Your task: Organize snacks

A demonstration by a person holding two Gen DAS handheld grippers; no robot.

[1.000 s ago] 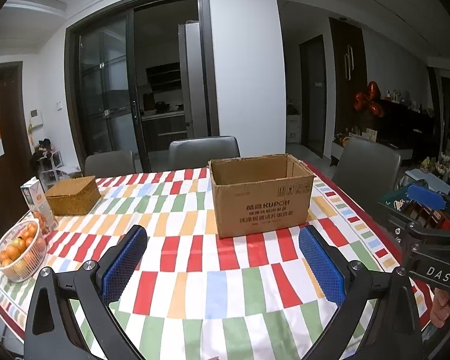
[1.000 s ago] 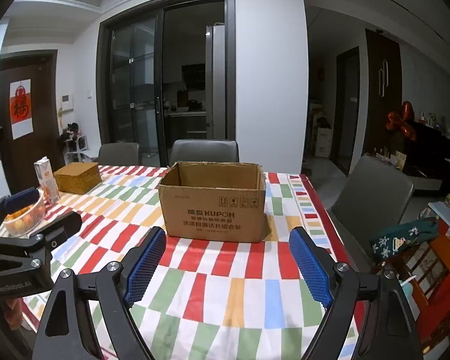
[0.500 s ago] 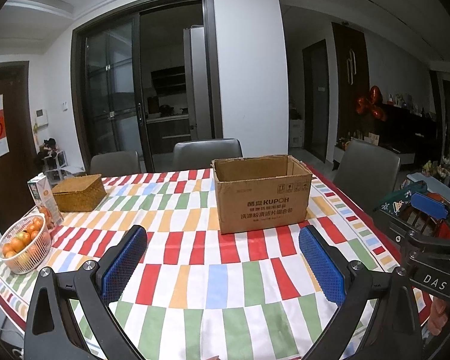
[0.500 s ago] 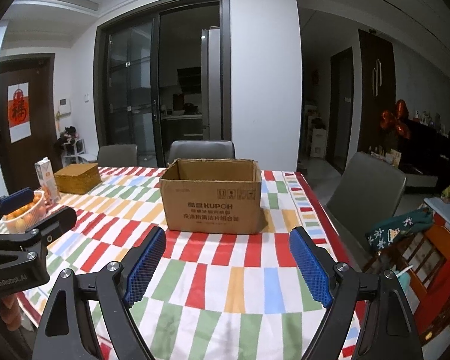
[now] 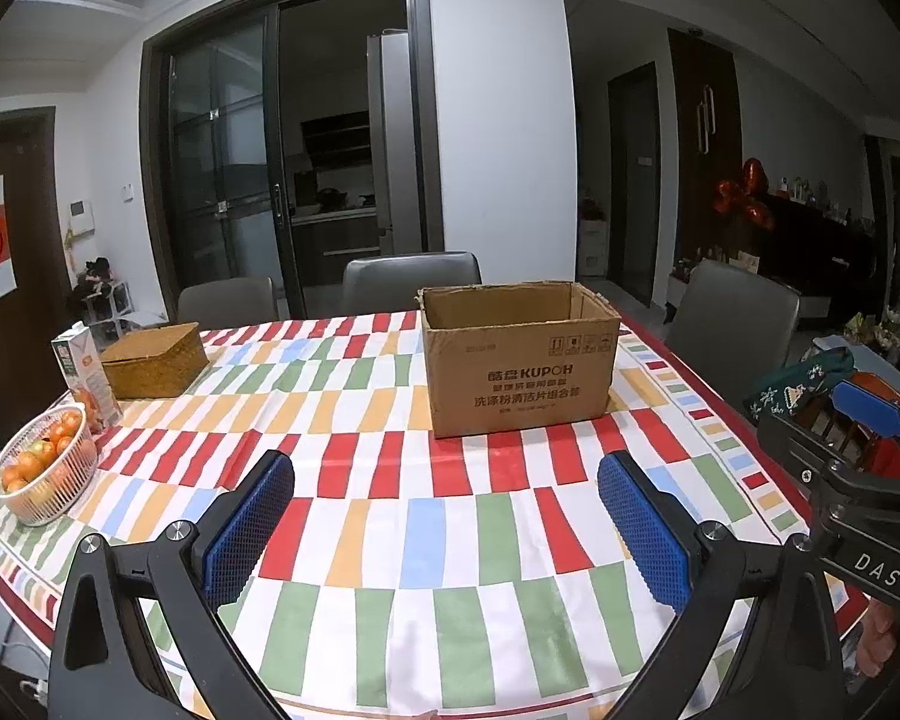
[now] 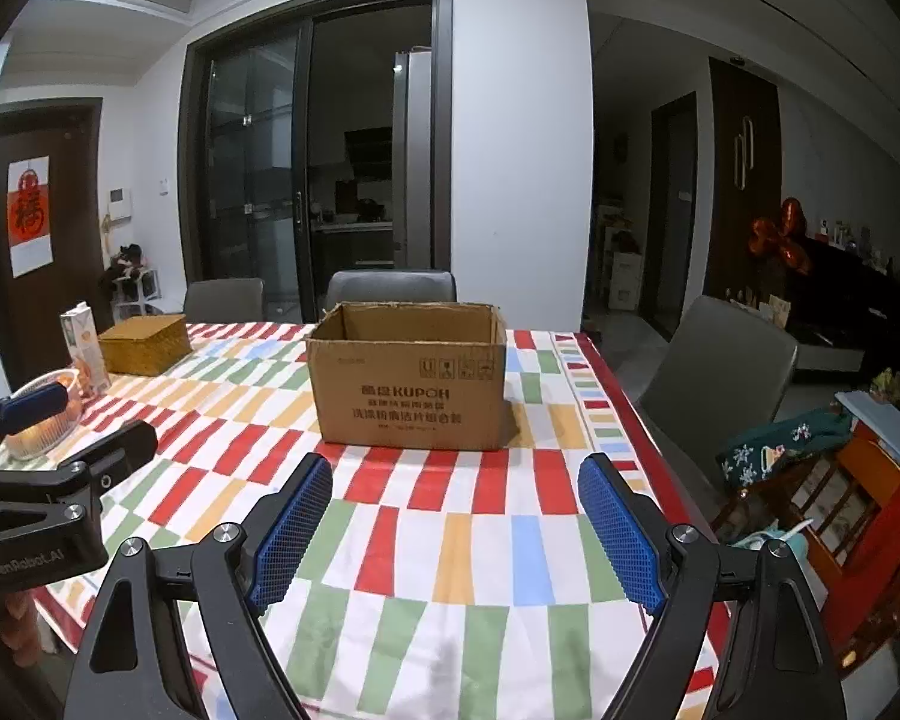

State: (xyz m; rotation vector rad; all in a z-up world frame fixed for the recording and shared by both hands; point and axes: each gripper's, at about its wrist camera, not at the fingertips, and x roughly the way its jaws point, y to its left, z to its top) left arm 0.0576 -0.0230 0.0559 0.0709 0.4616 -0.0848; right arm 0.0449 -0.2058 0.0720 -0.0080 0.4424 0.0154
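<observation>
The surface (image 5: 390, 516), under a checked cloth, carried everything, and the cardboard box (image 5: 519, 360) served as the landmark, standing upright and open-topped toward the far middle. Its long axis ran side to side across the view, its printed face turned toward the claws. It looked light and fairly stiff, though thin walls would likely buckle if squeezed; the top rim or the short ends seemed the fairest places to take hold. Whether anything lay inside could not be told, since the near wall hid the bottom.

Well to the left of the box sat a woven basket (image 5: 153, 360), closed and probably rigid. Nearer than that, further left, a white bowl of oranges (image 5: 42, 474) stood at the edge, with a drink carton (image 5: 84, 375) upright just behind it; the carton would be slick and easily tipped.

The left claw (image 5: 444, 516) hung short of the box, its blue pads (image 5: 249, 531) spread wide with nothing between them. The right claw (image 6: 456, 525) was likewise spread and empty, also short of the box.
</observation>
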